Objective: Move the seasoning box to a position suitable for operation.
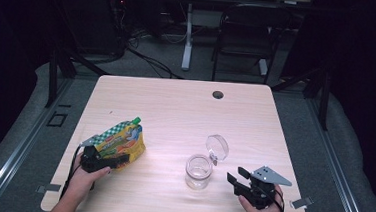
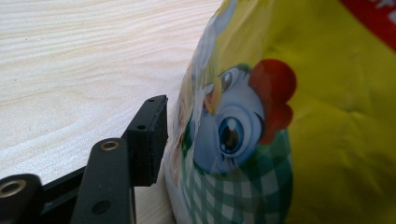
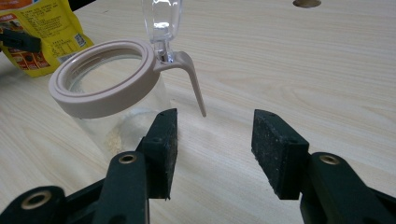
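In the high view, the left gripper (image 1: 103, 161) sits at the lower left of the frame, its jaws clamped on the lower edge of a yellow snack pouch (image 1: 122, 141) with a green cap at its upper corner. The pouch lies tilted on the pale wooden surface (image 1: 175, 110), left of centre. In the left gripper view the pouch (image 2: 289, 130) takes up the right half of the frame, showing a cartoon chicken with a red comb and green checked cloth; one black jaw presses against its side at lower left, the other jaw is hidden behind the bag.

The right gripper (image 1: 238, 178) is at the lower right of the high view, jaws apart and holding nothing. Just to its left stands a clear glass jar (image 1: 199, 171) with its hinged transparent lid (image 1: 217, 148) flipped up and open. In the right gripper view the jar (image 3: 105, 79) is at upper left with a beige rim and a lever hanging down beside it; the jaws rise from the bottom, spread wide, near the jar but apart from it.
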`<state>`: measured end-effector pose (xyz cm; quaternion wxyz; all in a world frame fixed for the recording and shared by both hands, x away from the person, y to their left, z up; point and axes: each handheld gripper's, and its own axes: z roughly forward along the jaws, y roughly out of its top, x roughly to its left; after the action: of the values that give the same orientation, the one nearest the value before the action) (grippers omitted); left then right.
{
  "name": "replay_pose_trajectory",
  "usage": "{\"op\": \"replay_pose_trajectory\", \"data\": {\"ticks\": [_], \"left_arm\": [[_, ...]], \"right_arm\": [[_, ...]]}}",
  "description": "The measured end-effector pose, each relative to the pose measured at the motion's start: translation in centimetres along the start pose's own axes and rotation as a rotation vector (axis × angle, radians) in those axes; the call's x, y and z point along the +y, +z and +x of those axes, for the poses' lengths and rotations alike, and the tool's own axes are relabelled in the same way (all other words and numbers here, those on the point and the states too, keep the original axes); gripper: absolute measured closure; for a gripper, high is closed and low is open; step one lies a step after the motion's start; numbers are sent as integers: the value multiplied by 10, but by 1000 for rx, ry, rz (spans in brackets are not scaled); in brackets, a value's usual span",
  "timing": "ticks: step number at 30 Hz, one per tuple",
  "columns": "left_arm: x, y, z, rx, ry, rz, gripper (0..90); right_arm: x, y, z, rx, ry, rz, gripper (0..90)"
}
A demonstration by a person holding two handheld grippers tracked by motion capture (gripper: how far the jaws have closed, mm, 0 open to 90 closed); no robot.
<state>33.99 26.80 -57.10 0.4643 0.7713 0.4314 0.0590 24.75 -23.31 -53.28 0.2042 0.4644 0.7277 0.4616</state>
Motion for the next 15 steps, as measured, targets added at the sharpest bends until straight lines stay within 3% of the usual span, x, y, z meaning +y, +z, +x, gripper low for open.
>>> {"op": "replay_pose_trajectory", "data": {"ticks": [6, 15], "left_arm": [[0, 0, 0, -16, 10, 3, 511], [-1, 1, -2, -2, 39, -9, 547]], "right_arm": [[0, 0, -1, 1, 1, 1, 507], [0, 0, -1, 2, 1, -1, 507]]}}
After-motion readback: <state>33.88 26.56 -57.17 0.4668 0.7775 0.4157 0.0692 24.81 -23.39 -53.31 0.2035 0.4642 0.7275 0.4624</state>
